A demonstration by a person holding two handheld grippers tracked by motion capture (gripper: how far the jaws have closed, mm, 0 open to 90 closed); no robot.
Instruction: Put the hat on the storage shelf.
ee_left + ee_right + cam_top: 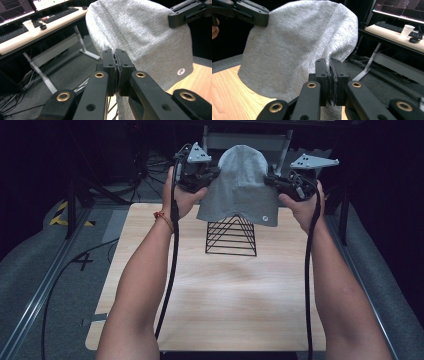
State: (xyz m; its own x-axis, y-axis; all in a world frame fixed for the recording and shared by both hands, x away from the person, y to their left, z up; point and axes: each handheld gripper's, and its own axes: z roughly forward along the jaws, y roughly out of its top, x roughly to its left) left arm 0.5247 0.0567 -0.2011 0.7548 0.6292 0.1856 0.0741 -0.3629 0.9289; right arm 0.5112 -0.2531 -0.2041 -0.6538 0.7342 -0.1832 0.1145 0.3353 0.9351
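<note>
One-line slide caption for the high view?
Left gripper and right gripper hold a grey knit beanie above a black wire rack on the light wooden table.

Both forearms reach forward from the bottom of the high view, raised over the far half of the desk [150,270]. Left hand [182,195] holds the left tool [212,174], jaws pressed together on the edge of grey cloth [240,180]. Right hand [302,207] holds the right tool [270,181], jaws likewise clamped on the cloth's opposite edge. Tools level, facing each other
</note>
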